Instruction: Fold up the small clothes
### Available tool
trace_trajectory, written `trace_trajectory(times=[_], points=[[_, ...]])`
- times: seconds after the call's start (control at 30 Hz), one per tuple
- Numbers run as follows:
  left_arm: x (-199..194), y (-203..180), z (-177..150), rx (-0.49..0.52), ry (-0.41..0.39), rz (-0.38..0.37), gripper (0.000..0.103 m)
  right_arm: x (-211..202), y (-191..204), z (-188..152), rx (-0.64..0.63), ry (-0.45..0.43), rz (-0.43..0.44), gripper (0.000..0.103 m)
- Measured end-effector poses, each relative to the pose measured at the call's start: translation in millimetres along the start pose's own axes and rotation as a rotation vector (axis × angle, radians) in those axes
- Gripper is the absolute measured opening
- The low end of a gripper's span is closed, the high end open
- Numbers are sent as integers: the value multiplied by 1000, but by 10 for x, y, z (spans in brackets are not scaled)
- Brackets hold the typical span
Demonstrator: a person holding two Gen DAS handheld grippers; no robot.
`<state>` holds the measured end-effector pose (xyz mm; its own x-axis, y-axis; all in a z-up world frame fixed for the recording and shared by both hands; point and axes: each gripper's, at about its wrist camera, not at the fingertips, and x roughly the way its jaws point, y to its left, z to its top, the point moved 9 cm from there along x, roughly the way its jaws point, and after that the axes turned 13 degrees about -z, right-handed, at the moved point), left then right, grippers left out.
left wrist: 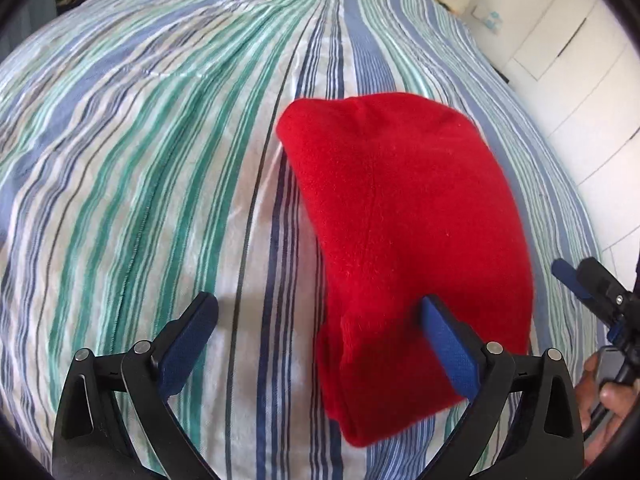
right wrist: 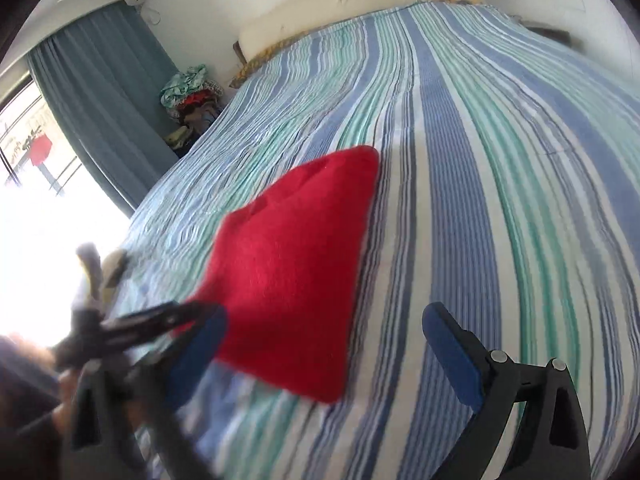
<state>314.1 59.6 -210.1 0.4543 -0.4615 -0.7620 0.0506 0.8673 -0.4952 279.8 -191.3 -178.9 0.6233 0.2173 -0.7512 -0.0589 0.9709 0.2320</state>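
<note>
Left wrist view: folded red fleece garment point(left wrist: 400, 232) lying centre-right on striped bedsheet point(left wrist: 140, 168); left gripper point(left wrist: 320, 324) and right gripper point(right wrist: 324, 328) spread, empty; fold apparently finished.

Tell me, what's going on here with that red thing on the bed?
A person is folding small clothes with a hand-held gripper in each hand. A folded red cloth lies on the striped bedspread. The left hand-held gripper and the right hand-held gripper both stand open above it, and nothing is held between their fingers. The fold looks done.
</note>
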Motion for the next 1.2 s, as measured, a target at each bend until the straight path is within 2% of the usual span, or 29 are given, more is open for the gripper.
trace_trajectory(times=[0.1,0.13,0.17,0.2,0.23,0.27,0.3,0.33,0.37,0.5,0.57,0.67,0.73,0.77,0.8,0.83,0.87,0.9,0.93,0.97,1.03,1.07,1.1,1.13,1.2], points=[[122,-53,-21,-9,32,-57,100,512,122,164,14,72,26,96],[145,-64,-30,-13,33,-66,97,678,151,156,30,100,37,94],[164,-50,-38,-23,32,-74,90,838,179,118,50,137,55,85],[180,-45,-47,-37,37,-94,66,984,202,68,71,173,74,75],[212,-72,-52,-55,52,-141,33,1077,227,29,90,188,90,71],[226,-124,-51,-78,75,-192,23,1118,249,24,98,180,95,54],[194,-141,-20,-80,73,-181,22,1137,272,22,97,180,82,44],[128,-188,20,-55,61,-170,21,1126,294,38,97,178,63,42],[42,-257,62,-23,48,-166,21,1078,331,75,88,164,51,34],[-466,-476,239,50,-30,-194,21,704,557,387,9,67,53,31],[-730,-550,338,70,-69,-217,21,475,690,558,-17,14,71,31],[-882,-623,442,91,-88,-218,21,203,839,765,-28,-52,107,31],[-802,-573,345,103,-57,-183,27,145,910,803,-30,-66,112,31],[-709,-493,233,98,-17,-158,31,162,924,768,-28,-58,110,31],[-581,-395,131,89,31,-122,36,198,902,687,-21,-37,105,33],[-469,-256,-20,84,78,-64,37,268,860,575,-8,-5,89,35],[-393,-133,-151,87,115,7,36,370,798,410,7,44,62,42],[-422,-27,-298,99,128,67,36,475,692,258,19,108,26,55],[-517,27,-416,115,113,98,39,548,557,62,31,171,-28,61],[-659,41,-522,134,81,116,45,549,425,-102,44,201,-77,67],[-1009,18,-710,186,-2,186,86,335,230,-287,51,164,-125,72],[-1194,-23,-798,220,-54,235,95,168,173,-356,41,133,-144,84],[-1359,-90,-884,255,-102,278,101,-6,134,-420,24,105,-164,95],[-1488,-168,-976,293,-134,313,102,-182,115,-488,-1,87,-186,98],[-1674,-334,-1150,342,-138,362,102,-492,140,-655,-52,80,-214,99]])
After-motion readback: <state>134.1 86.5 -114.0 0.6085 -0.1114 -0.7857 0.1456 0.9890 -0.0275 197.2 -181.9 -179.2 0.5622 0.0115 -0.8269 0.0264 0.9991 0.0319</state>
